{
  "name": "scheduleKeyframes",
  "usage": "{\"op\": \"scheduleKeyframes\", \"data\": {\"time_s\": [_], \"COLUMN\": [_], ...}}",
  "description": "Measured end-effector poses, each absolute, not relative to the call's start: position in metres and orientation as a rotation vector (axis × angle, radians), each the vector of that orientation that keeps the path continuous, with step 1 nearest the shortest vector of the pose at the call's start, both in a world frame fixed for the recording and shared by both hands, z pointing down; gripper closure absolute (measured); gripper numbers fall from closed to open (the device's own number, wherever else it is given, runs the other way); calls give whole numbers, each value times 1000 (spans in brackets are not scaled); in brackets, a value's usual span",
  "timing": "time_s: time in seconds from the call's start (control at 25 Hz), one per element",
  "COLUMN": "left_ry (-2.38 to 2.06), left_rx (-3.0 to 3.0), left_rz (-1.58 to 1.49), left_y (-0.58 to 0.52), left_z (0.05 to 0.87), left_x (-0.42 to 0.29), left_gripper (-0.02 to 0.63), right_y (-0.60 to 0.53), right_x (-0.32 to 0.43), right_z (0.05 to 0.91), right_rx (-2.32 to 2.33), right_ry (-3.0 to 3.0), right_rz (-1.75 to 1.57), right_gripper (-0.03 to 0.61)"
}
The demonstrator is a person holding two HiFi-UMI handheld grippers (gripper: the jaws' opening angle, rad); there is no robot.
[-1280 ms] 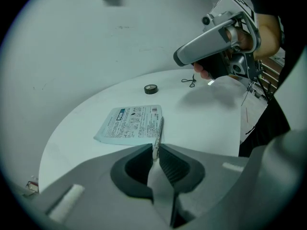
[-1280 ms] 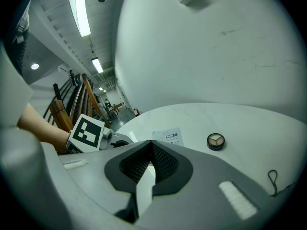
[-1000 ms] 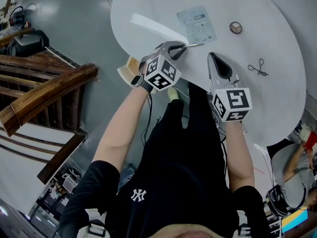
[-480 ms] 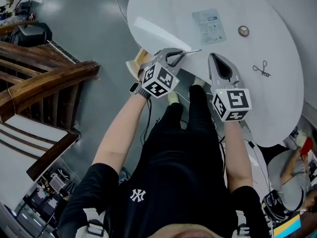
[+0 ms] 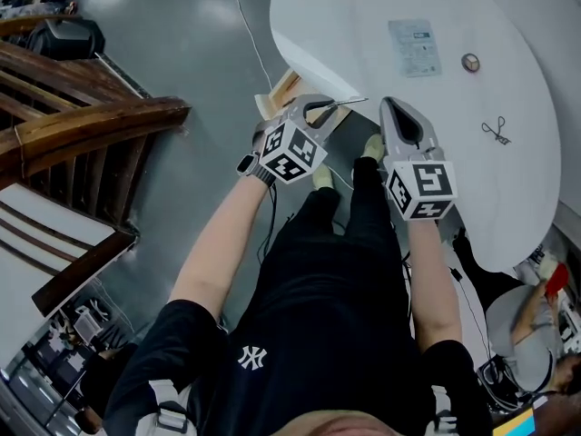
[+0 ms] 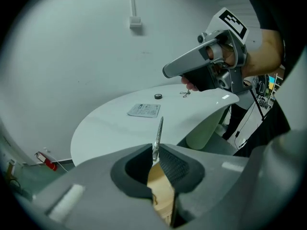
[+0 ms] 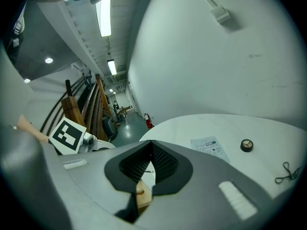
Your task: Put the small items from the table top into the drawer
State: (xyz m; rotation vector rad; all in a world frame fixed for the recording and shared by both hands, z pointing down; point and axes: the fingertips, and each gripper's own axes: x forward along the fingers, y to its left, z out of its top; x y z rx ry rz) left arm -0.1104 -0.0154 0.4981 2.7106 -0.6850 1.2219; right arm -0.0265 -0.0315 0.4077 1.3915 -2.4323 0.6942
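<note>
Though faint overhead, a metal strip (image 6: 159, 133) is clamped in the left gripper (image 6: 154, 153).

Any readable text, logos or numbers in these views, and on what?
"NY": white logo on the black shirt.
Packet on the table: has print and a blue label, too small to read in any view.
Cubes: black-and-white square patterns only, no words.
Nothing else legible.

We are seeing the white oval bench (image 5: 363, 25) carrying a printed packet (image 5: 415, 47), a round compact (image 5: 470, 62) and small scissors (image 5: 496, 130).
</note>
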Motion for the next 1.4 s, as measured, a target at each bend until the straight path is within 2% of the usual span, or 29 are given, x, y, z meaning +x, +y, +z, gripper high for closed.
{"op": "scheduleKeyframes", "data": {"time_s": [0.52,1.4], "left_ry": [-635,-419], "left_rx": [2677,2642], "left_rz": [1330,1554], "left_y": [10,6], "left_z": [536,639], "left_x": [-169,-172], "left_gripper": [567,565], "right_y": [-6,-8], "right_x": [-79,-78], "right_z": [428,497], "right_rx": [1359,1447], "right_ry": [-2427,-2383], "right_rz": [709,758], "right_gripper": [555,555]}}
